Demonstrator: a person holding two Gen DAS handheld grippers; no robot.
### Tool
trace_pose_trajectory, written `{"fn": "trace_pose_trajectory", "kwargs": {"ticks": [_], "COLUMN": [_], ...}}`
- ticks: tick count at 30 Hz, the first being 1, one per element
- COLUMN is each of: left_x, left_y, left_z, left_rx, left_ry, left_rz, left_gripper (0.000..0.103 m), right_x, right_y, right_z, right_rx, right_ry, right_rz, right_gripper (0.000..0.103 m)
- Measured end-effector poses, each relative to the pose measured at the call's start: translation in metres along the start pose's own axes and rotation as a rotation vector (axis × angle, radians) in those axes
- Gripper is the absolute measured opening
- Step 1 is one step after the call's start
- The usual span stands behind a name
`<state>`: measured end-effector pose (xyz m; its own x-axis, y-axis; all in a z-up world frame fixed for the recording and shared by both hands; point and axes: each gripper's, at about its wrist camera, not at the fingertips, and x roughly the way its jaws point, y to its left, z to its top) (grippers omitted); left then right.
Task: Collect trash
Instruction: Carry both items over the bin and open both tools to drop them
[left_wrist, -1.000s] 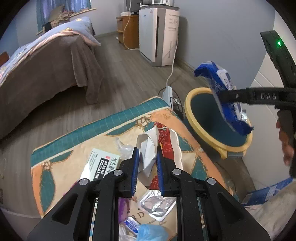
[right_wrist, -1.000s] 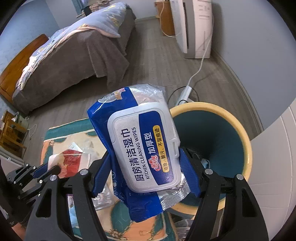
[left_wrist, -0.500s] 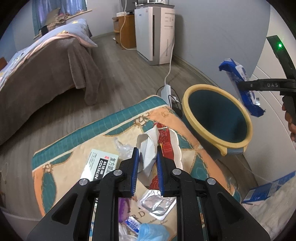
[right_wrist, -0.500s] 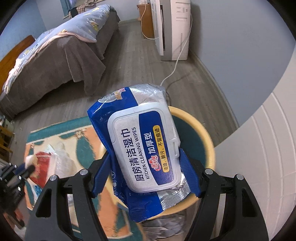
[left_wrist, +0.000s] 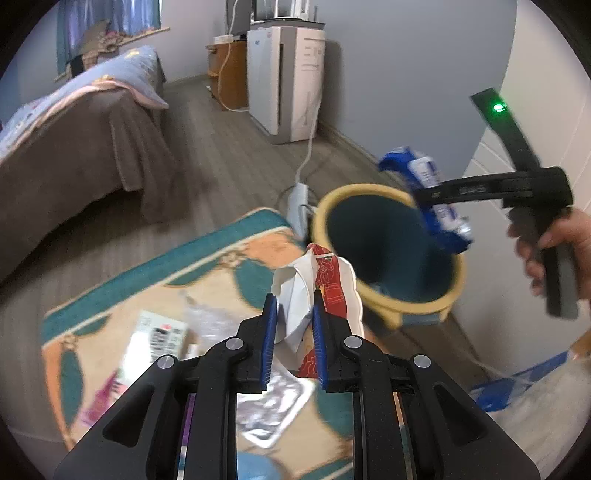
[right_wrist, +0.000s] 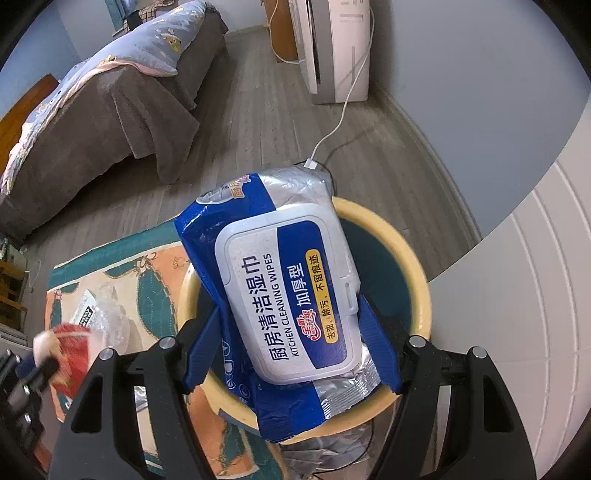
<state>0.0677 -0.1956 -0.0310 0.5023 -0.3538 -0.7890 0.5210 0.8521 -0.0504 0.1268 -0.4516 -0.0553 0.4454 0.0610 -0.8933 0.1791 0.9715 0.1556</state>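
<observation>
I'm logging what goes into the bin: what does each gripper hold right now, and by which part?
Right gripper clamps the wipes pack across its sides. Left gripper pinches the red-and-white paper wrapper by its white folded part.

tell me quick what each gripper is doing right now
left gripper: shut on the red and white paper wrapper.
right gripper: shut on the blue wipes pack, over the yellow bin.

right gripper | clamps wipes pack | above yellow bin
</observation>
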Motion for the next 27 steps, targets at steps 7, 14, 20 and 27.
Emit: {"fn": "trace_pose_trajectory", "kwargs": {"ticks": [7,14,20,27], "left_x": [0.028,0.053,0.075,0.085], "left_y": [-0.036,-0.069,-0.073,-0.07], "left_z": [0.007,0.024,0.041,0.06], "left_rx": [-0.039,0.051,0.068,0.047], "left_ry": [0.054,0.09,0.108,0.067], "left_rz": [-0.078,-0.059,-0.033,0.01], "left_gripper": [0.019,0.019,0.019,0.029], "right_x": [-0.002,0.006,0.009,0.012], "right_y": [-0.005,-0.018,-0.038,-0.049], "right_z": [0.0,0.001,0.002,0.003], "right_rx": [0.031,0.082,0.185,0.228], "right_ry": [-0.006,0.007,-0.003,-0.003], "right_rz": [0.031,0.053,0.055,0.055], "right_gripper": [0.07,0.071,0.071,0.072]}}
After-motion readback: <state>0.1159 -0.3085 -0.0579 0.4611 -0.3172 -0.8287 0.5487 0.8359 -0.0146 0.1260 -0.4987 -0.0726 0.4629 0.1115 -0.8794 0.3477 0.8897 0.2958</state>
